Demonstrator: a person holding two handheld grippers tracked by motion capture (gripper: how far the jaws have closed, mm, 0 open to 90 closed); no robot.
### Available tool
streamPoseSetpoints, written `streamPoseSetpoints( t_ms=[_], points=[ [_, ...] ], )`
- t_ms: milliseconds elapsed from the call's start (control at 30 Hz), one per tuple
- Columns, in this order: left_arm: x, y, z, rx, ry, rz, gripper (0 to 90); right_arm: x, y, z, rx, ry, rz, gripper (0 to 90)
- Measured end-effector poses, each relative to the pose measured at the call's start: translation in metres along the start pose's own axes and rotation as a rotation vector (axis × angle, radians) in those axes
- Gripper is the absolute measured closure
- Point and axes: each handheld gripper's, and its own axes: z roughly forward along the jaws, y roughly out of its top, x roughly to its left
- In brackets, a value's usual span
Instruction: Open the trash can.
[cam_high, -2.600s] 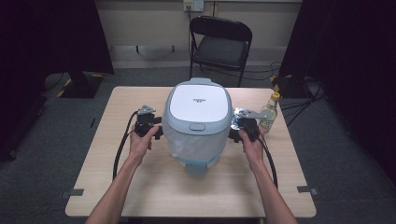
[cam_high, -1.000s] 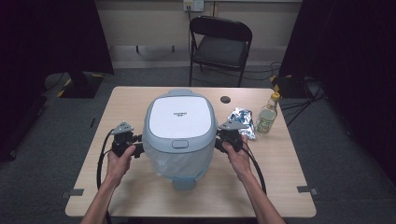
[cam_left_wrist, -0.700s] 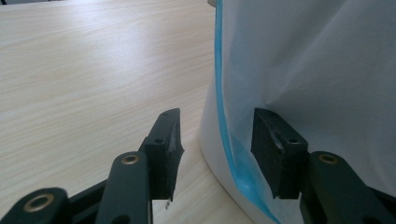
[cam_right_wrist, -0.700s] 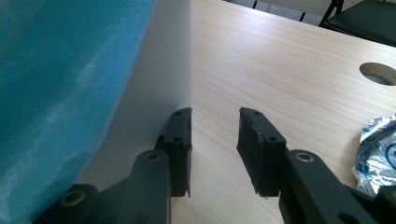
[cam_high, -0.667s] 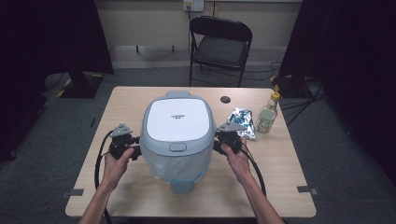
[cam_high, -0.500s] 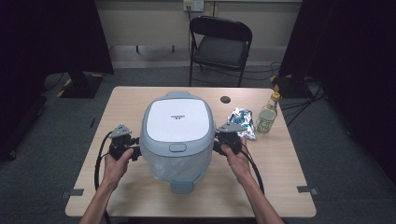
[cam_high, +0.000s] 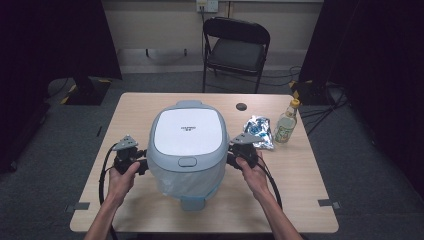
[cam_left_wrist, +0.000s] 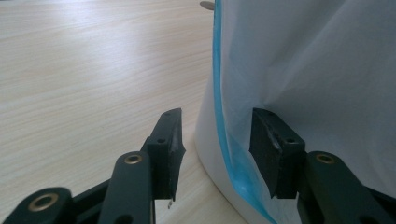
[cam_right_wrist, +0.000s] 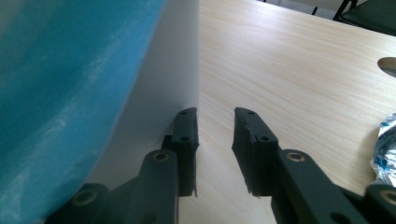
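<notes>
A large pale blue-grey cooker (cam_high: 186, 135) with a white lid stands mid-table, its lower body wrapped in a thin white bag (cam_high: 187, 180). My left gripper (cam_high: 142, 162) is at its left side. In the left gripper view the left gripper (cam_left_wrist: 219, 140) is shut on the bag-covered wall (cam_left_wrist: 299, 70), where a blue edge (cam_left_wrist: 224, 140) runs between the jaws. My right gripper (cam_high: 231, 159) is at the cooker's right side. In the right gripper view the right gripper (cam_right_wrist: 215, 135) is open and has just been closing, with bare table between its jaws and the wall (cam_right_wrist: 159, 84) beside one jaw.
To the right of the cooker lie a crumpled foil packet (cam_high: 257, 131) and a small yellow-capped bottle (cam_high: 285, 125). A black round disc (cam_high: 241, 106) sits near the table's far edge. A folding chair (cam_high: 235, 47) stands behind the table (cam_high: 310, 200).
Since the earliest frame the cooker has come toward the near edge and a little left, with both grippers at its sides. Over the last second it has barely moved.
</notes>
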Motion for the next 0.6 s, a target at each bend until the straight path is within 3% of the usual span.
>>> streamPoseSetpoints(
  t_ms=[33,67,100,167,267,433,600],
  points=[
    [0.000,-0.001,0.000,-0.003,0.004,-0.003,52.9,0.000,0.000,-0.001,0.002,-0.003,-0.002,66.5],
    [0.001,-0.002,0.000,-0.006,0.001,-0.006,46.1,-0.001,0.000,-0.001,0.001,-0.028,-0.011,52.1],
    [0.003,-0.001,0.001,-0.006,0.028,-0.009,41.3,-0.003,0.000,-0.001,0.004,-0.039,0.005,45.3],
    [0.005,-0.001,0.001,-0.002,0.026,-0.010,38.2,-0.006,0.000,-0.001,0.008,-0.043,0.017,39.9],
    [0.010,-0.001,-0.001,-0.008,0.026,-0.025,31.1,-0.015,0.000,-0.001,0.017,-0.008,0.054,30.7],
    [0.024,-0.010,-0.007,0.059,0.085,-0.044,28.6,-0.023,-0.006,-0.008,0.064,0.008,0.062,30.8],
    [0.029,-0.027,-0.007,0.095,0.109,-0.070,24.7,-0.030,-0.010,-0.024,0.032,0.064,0.083,30.5]
  ],
)
